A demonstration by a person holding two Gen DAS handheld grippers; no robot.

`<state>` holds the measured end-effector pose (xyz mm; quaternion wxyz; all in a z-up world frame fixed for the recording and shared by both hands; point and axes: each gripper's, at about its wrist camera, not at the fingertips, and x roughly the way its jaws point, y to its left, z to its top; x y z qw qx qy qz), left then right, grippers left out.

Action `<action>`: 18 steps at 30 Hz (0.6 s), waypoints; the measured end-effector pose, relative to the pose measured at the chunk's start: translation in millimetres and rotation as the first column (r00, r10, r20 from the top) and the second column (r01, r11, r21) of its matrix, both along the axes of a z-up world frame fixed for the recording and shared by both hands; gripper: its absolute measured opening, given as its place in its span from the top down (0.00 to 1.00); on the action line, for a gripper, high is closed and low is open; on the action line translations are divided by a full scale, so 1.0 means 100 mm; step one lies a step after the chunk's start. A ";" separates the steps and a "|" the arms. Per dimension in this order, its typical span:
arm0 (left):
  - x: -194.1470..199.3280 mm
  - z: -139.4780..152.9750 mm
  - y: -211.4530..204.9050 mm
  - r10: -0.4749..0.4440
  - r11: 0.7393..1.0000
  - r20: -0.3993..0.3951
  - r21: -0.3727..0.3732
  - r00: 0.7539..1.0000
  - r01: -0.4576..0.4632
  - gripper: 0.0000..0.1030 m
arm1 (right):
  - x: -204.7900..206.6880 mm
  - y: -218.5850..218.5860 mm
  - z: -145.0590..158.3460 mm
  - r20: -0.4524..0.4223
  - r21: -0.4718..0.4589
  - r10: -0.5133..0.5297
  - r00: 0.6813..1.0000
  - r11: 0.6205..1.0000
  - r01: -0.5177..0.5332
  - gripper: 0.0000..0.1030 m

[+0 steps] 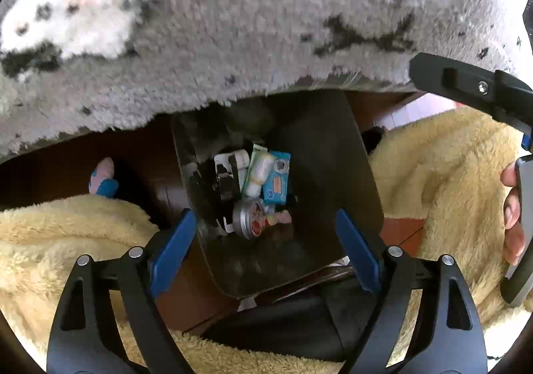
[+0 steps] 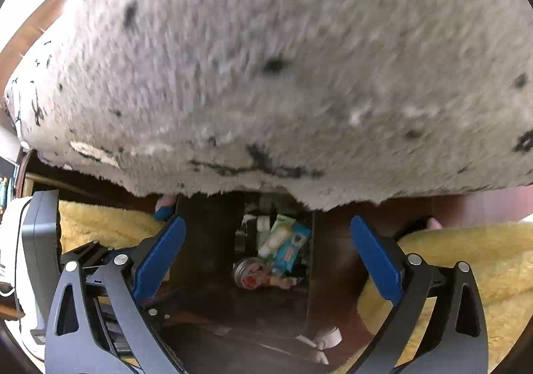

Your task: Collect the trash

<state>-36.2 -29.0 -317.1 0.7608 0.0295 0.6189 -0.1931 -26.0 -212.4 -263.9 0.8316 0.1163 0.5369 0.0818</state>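
two spread-open hand-held grippers, left, right, over dark bin with silver tin, blue packet

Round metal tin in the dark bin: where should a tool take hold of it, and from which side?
Grip the round metal tin across its rim, coming straight down through the bin's open top. It leans tilted among wrappers, with the blue packet just behind it, so its thin edge is probably easier to pinch than its flat face. Both tools are open.
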 end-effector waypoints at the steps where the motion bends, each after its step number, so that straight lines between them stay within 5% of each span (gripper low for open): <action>1: 0.00 0.04 0.01 0.005 1.000 0.017 0.000 1.000 -0.005 0.21 | -0.01 -0.02 0.07 0.020 -0.015 -0.006 1.000 1.000 0.006 0.04; 10: 0.14 0.99 0.18 0.074 0.997 0.293 0.009 0.953 -0.080 0.19 | -0.14 -0.21 0.87 0.261 -0.164 -0.063 0.963 0.980 0.108 0.04; 18: 0.18 2.17 0.28 0.144 0.988 0.576 -0.035 0.805 -0.152 0.16 | -0.27 -0.38 1.78 0.508 -0.224 -0.103 0.855 0.943 0.246 0.03</action>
